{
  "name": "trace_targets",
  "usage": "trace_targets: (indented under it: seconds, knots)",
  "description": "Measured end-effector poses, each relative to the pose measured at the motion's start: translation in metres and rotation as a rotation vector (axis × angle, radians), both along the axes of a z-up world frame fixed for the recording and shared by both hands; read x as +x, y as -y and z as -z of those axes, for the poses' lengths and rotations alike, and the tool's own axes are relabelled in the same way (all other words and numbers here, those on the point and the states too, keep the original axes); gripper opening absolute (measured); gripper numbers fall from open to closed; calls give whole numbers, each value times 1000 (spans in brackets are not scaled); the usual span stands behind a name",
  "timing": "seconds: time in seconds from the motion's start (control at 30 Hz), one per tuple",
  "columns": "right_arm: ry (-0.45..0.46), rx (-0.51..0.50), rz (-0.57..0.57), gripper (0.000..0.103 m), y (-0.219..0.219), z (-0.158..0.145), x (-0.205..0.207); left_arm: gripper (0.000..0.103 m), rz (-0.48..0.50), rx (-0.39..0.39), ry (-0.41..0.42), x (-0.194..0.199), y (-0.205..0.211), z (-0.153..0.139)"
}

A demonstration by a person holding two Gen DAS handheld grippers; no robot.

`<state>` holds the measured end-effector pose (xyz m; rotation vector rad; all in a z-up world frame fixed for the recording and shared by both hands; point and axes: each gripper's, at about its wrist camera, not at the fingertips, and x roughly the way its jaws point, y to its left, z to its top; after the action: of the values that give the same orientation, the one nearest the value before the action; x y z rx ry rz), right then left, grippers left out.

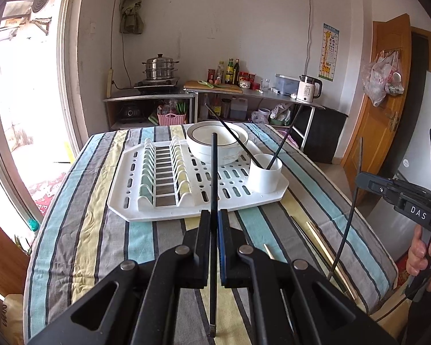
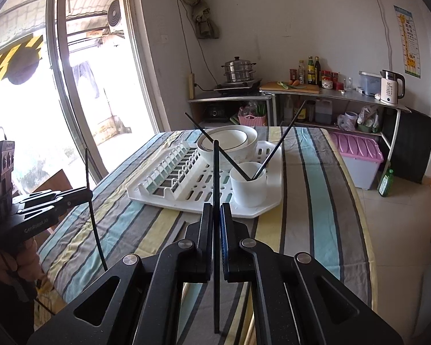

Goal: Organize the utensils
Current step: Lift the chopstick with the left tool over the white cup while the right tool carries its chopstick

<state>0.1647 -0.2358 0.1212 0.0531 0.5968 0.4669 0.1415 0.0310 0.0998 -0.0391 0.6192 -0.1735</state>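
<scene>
Both my grippers, left gripper and right gripper, were clamped on a black chopstick each, above the tabletop with bare cloth before the rack; cup sat near its right edge

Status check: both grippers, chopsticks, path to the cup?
Left gripper shut on black chopstick. Right gripper shut on another. White cup holds two. Path clear.

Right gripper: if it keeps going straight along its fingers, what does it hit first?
Probably the white cup on the rack, nearest thing ahead of the right gripper. The chopstick it clamps upright would likely touch first; depth is unclear.
</scene>
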Motion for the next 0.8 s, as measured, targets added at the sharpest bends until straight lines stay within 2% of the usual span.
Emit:
trace_targets:
  seconds: [0.43,0.63,0.8]
  knots:
    - [34,17,14,5,10,-9,-6,5,6,-29,20,-6,2,-8]
    - [58,27,23,5,13,-21,5,5,21,-26,37,8,10,-22]
    - [84,30,38,5,15,-37,23,5,53,-36,52,35,23,-39]
